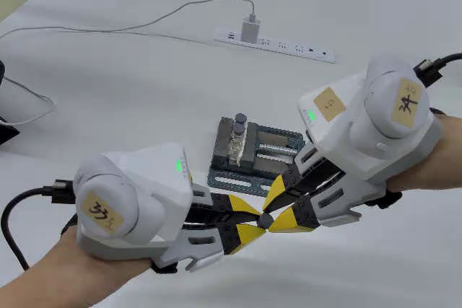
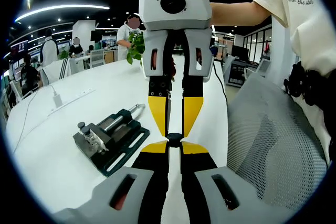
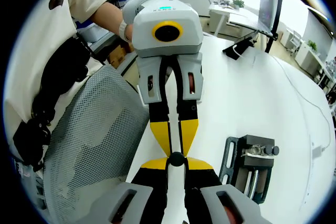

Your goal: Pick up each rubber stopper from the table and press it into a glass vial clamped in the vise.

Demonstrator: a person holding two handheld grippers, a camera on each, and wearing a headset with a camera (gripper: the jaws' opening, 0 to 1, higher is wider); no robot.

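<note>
So the two grippers are nose to nose over the white table (image 1: 130,84), just in front of the vise (image 1: 268,155). The left gripper (image 1: 251,220) points up and right in the head view, and the right gripper (image 1: 283,207) points down and left, so their long axes more or less line up. The rubber stopper (image 1: 266,219) sits right where all four yellow-and-black tips meet. It's a small dark round blob, too small to say which way its wide end faces. Both sets of jaws are drawn in to a narrow slit and pressing on it, and I honestly can't tell which one carries the weight.

The vise is dark grey metal with a flat base. Its shiny threaded screw runs off to the right in the head view. Clear glass vials (image 1: 236,143) stand upright at its left end, with dark plugs on top.

A white power strip (image 1: 289,45) lies farther back.
</note>
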